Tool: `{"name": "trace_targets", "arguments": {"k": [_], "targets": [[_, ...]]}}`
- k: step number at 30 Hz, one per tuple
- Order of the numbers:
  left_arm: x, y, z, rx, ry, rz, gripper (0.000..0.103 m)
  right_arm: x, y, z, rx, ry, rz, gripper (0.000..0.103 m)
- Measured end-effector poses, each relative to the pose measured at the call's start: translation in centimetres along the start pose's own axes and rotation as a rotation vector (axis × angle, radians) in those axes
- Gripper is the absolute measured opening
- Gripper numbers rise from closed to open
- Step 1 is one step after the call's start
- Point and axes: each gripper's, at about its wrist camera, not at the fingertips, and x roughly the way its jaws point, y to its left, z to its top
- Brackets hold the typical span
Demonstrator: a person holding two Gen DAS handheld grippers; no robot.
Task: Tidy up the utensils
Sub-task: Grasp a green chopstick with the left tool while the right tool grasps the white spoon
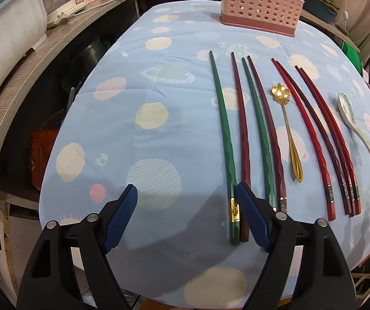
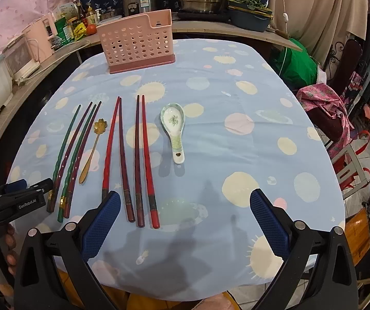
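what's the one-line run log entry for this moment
left gripper: open, fingers straddling green chopstick end | right gripper: open, empty | pink holder: empty | stage: pre-grasp

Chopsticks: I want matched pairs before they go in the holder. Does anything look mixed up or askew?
Yes: at the left, two green chopsticks alternate with two maroon chopsticks, so colours are mixed. Nothing looks broken or spilled.
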Motion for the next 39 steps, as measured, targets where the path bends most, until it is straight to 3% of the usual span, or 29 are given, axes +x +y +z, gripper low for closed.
{"name": "trace_targets", "arguments": {"k": [8, 12, 13, 16, 30, 35, 39], "targets": [[0.1, -0.1, -0.7, 0.001, 0.022, -0.031, 0.056, 0.3, 0.3, 0.0, -0.006, 0.006, 0.009, 0.096], [-0.3, -0.1, -1.1, 0.006, 0.022, -0.043, 0.034, 0.4, 0.2, 0.3, -0.006, 0.001, 0.01, 0.093], [-0.3, -0.1, -1.0, 0.006, 0.022, -0.043, 0.024, 0.5, 0.1, 0.4, -0.005, -0.003, 0.011, 0.092], [-0.3, 0.1, -0.8, -0.005, 0.026, -0.044, 0.011, 1.0, -0.3, 1.2, 0.006, -0.009, 0.015, 0.084], [0.1, 0.1, -0.1, -0.009, 0.02, -0.031, 0.009, 6.2, -1.4, 4.2, 0.077, 0.052, 0.122, 0.025], [0.1, -0.1, -0.1, -0.003, 0.016, -0.02, 0.009, 7.5, -1.5, 4.1, 0.099, 0.086, 0.156, 0.012], [0.1, -0.1, -0.1, -0.003, 0.016, -0.02, 0.009, 8.2, -1.6, 3.7, 0.102, 0.099, 0.167, 0.011]]}}
